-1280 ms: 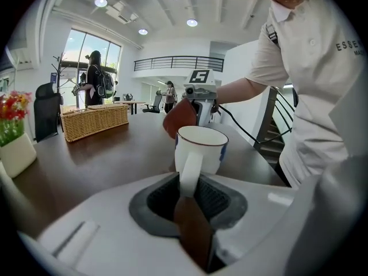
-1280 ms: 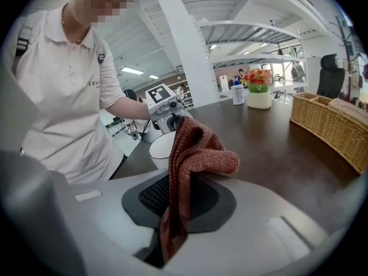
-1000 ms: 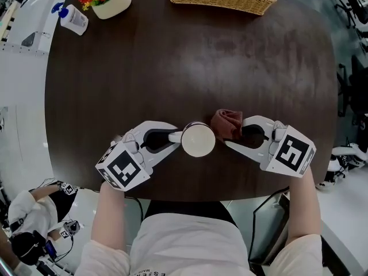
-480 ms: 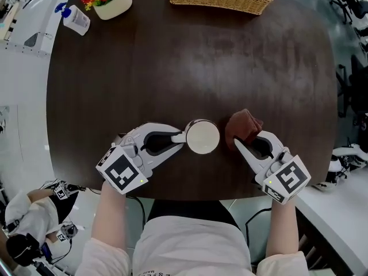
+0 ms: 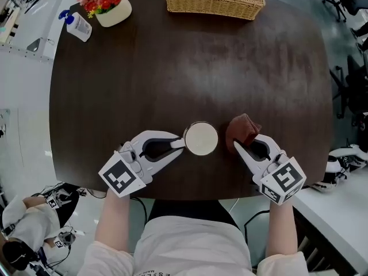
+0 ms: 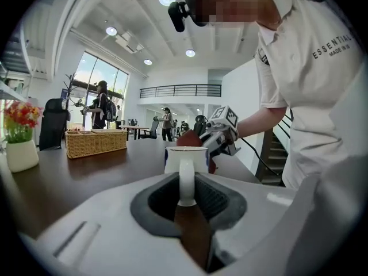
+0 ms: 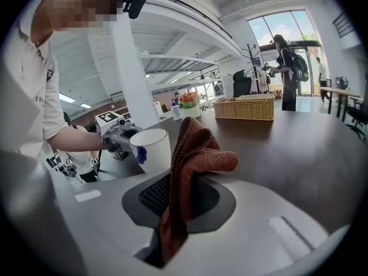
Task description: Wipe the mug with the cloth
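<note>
Mug [image 5: 200,138]: white, upright.
Left gripper [image 5: 180,145]: jaws closed on the mug handle.
Right gripper [image 5: 240,146]: jaws pinch the cloth [image 5: 241,129], near mug.

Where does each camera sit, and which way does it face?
Head view: on the head, facing steeply down at the dark wooden table; forearms, left gripper, right gripper show.
Left gripper view: on that gripper, along jaws shut on the handle of the white ceramic mug; torso shows.
Right gripper view: on that gripper, along jaws shut on the reddish-brown knitted cloth; arm shows.
All share the mug.
</note>
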`<state>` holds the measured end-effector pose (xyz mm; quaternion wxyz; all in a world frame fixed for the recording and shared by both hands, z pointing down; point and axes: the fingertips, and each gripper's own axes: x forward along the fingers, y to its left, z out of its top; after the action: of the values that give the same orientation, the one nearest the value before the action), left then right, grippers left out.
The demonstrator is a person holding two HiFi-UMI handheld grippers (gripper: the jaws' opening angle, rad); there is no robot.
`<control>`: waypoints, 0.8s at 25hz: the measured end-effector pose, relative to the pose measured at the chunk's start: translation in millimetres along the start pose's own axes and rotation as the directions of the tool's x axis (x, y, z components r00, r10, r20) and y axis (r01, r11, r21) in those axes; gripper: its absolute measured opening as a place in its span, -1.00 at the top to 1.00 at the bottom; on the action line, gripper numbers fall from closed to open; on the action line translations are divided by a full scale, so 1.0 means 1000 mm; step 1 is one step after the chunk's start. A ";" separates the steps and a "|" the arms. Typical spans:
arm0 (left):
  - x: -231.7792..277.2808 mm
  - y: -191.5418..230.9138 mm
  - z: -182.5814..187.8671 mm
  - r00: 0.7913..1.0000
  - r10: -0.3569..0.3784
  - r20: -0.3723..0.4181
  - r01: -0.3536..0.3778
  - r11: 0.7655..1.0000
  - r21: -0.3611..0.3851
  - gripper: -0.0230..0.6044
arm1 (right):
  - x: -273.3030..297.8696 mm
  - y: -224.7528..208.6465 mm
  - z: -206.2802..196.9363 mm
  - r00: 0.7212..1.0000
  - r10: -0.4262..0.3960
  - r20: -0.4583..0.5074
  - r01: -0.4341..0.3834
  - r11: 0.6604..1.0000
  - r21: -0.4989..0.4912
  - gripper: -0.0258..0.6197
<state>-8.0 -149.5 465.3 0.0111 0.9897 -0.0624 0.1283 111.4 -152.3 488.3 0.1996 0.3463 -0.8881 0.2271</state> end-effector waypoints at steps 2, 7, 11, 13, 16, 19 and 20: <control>-0.001 -0.001 0.014 1.000 0.002 0.027 -0.002 1.000 -0.005 0.70 | -0.005 0.000 -0.002 1.000 -0.008 -0.004 0.008 1.000 0.013 0.67; -0.009 0.007 0.051 0.998 -0.006 0.066 0.006 1.000 0.003 0.70 | 0.002 0.006 0.011 1.000 -0.021 0.005 0.021 0.999 0.047 0.67; -0.008 0.007 0.097 0.994 0.002 0.105 0.000 1.000 -0.014 0.70 | 0.002 0.015 0.032 0.999 -0.005 0.052 0.003 0.999 0.041 0.67; -0.008 0.004 0.119 0.992 0.013 0.127 -0.009 0.999 -0.035 0.71 | 0.000 0.018 0.043 0.997 0.000 0.082 -0.004 0.999 0.052 0.67; -0.007 0.004 0.130 0.994 -0.008 0.111 0.002 0.999 0.050 0.71 | 0.012 0.026 0.058 0.988 0.022 0.154 -0.042 0.991 0.127 0.67; -0.006 0.011 0.126 0.992 0.035 0.125 -0.030 0.999 -0.035 0.72 | 0.026 0.032 0.057 0.982 0.038 0.184 -0.071 0.982 0.176 0.67; -0.006 0.013 0.127 0.990 0.050 0.135 -0.042 0.997 -0.062 0.72 | 0.028 0.032 0.054 0.982 0.039 0.184 -0.073 0.980 0.184 0.67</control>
<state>17.1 -166.3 341.1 0.0329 0.9937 -0.0896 0.0588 59.0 -175.0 450.4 0.0784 0.3576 -0.8861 0.2844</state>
